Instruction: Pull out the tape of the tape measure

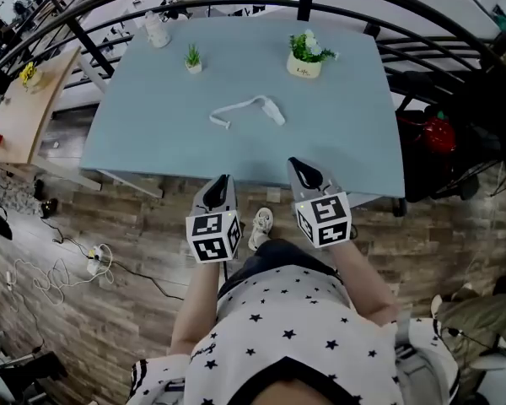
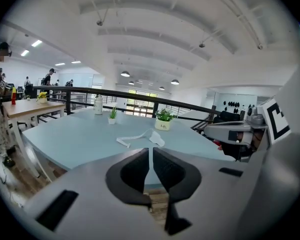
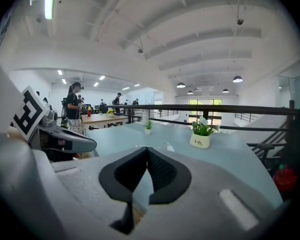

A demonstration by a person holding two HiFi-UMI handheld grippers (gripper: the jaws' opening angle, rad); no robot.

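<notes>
We are holding both grippers side by side short of the near edge of the pale blue table [image 1: 152, 133], over the wood-plank floor [image 1: 110, 294] and pointing toward the tabletop. The left gripper [image 2: 151, 151] is almost closed: its jaws are standing with only a thin slit between them, and nothing is in it. The right gripper [image 3: 146, 151] is closed tip to tip and is holding nothing.

The white tape measure [image 1: 272, 110] is lying near the middle of the table, well apart from both grippers, with a short curl of white tape [image 1: 232, 111] trailing off to its left. Only bare tabletop is lying between the grippers and it.

Beyond it, toward the far edge, a cream flower pot [image 1: 304, 57] with green leaves and white blooms is standing on the right, a small potted plant [image 1: 192, 58] is standing left of centre, and a white bottle [image 1: 157, 30] is standing at the far left corner. A black railing [image 1: 261, 7] is curving round the far side. A wooden table [image 1: 25, 108] is standing off to the left, a red bag [image 1: 438, 133] is sitting to the right, and white cables [image 1: 34, 272] are lying on the floor.
</notes>
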